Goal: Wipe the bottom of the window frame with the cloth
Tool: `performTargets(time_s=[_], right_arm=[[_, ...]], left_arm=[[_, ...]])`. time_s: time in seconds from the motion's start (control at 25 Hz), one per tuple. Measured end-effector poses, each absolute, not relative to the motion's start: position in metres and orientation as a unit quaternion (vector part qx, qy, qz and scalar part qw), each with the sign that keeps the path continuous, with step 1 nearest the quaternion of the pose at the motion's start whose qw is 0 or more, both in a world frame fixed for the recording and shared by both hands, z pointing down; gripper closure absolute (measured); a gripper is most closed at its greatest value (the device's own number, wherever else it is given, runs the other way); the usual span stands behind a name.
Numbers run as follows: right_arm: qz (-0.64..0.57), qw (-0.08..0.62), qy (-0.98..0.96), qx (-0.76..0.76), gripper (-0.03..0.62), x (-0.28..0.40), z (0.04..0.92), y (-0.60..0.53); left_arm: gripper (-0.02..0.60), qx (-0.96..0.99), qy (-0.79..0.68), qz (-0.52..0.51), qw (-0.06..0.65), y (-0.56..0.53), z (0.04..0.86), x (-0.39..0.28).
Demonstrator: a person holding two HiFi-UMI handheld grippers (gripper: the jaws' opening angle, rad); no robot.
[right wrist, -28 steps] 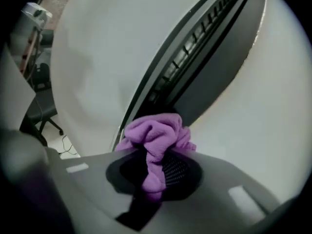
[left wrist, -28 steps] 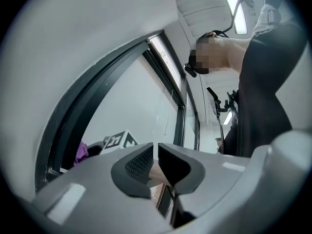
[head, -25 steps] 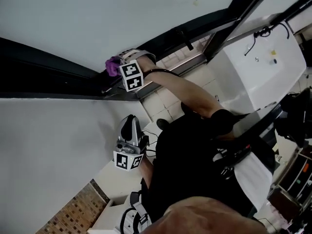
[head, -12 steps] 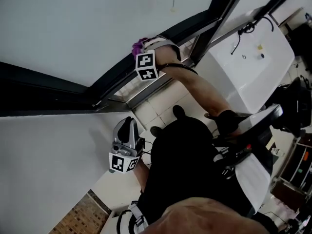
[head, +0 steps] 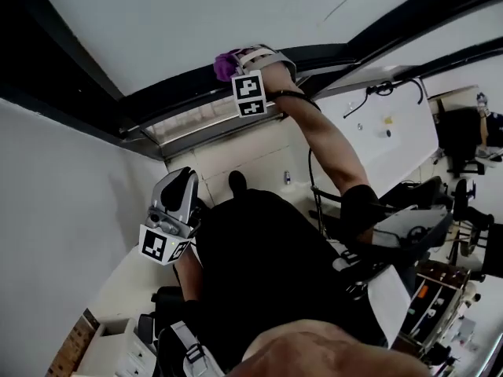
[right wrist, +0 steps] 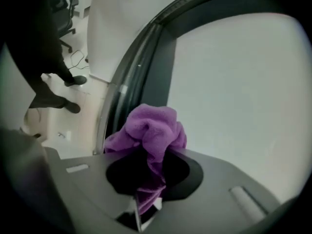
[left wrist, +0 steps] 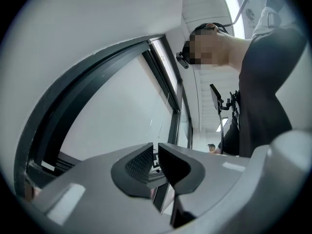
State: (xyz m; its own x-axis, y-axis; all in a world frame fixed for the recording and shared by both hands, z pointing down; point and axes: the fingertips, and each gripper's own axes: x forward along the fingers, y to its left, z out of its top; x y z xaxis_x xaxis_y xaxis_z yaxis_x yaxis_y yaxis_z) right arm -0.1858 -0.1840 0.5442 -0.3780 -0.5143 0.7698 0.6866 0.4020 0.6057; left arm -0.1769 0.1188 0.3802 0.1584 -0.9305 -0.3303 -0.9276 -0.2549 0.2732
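A purple cloth (head: 225, 65) is bunched between the jaws of my right gripper (head: 236, 67), held out at arm's length against the dark window frame (head: 196, 100). In the right gripper view the cloth (right wrist: 148, 128) bulges out past the jaws of the right gripper (right wrist: 148, 155), right by the frame's dark rail (right wrist: 141, 67) and the pale pane (right wrist: 234, 82). My left gripper (head: 182, 181) hangs low beside the person's black shirt, away from the window. Its jaws (left wrist: 155, 162) stand nearly together with nothing between them.
A white wall (head: 47, 210) fills the left. Pale floor tiles (head: 251, 159) lie under the window. A white desk with cables (head: 385, 104) and an office chair (head: 464, 144) stand to the right. The person's black torso (head: 267, 273) takes up the lower middle.
My right gripper has slid the cloth rightward along the window frame while the head view swung round. The left gripper stayed low by the body, shut.
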Motion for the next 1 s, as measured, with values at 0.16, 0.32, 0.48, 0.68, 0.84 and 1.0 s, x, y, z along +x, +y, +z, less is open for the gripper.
performTargets(time_s=[0.16, 0.32, 0.48, 0.68, 0.84, 1.0], right_arm=[[-0.493, 0.613, -0.608, -0.108, 0.536, -0.151, 0.510, -0.177], [-0.495, 0.591, -0.637, -0.031, 0.536, -0.163, 0.458, -0.213], [-0.520, 0.621, -0.582, -0.075, 0.539, -0.162, 0.512, -0.212], [-0.503, 0.647, -0.559, -0.123, 0.537, -0.154, 0.508, -0.200], [-0.507, 0.647, -0.555, -0.127, 0.542, -0.151, 0.517, -0.202], [-0.532, 0.648, -0.525, -0.147, 0.537, -0.142, 0.514, -0.192]], left_arm=[[0.558, 0.759, -0.614, -0.215, -0.021, 0.132, 0.379, -0.204], [0.558, 0.756, -0.614, -0.225, -0.031, 0.140, 0.377, -0.207], [0.558, 0.763, -0.603, -0.229, -0.024, 0.140, 0.379, -0.197], [0.558, 0.769, -0.595, -0.231, -0.029, 0.145, 0.381, -0.191], [0.558, 0.767, -0.597, -0.233, -0.035, 0.152, 0.380, -0.189], [0.558, 0.760, -0.606, -0.233, -0.028, 0.157, 0.388, -0.194]])
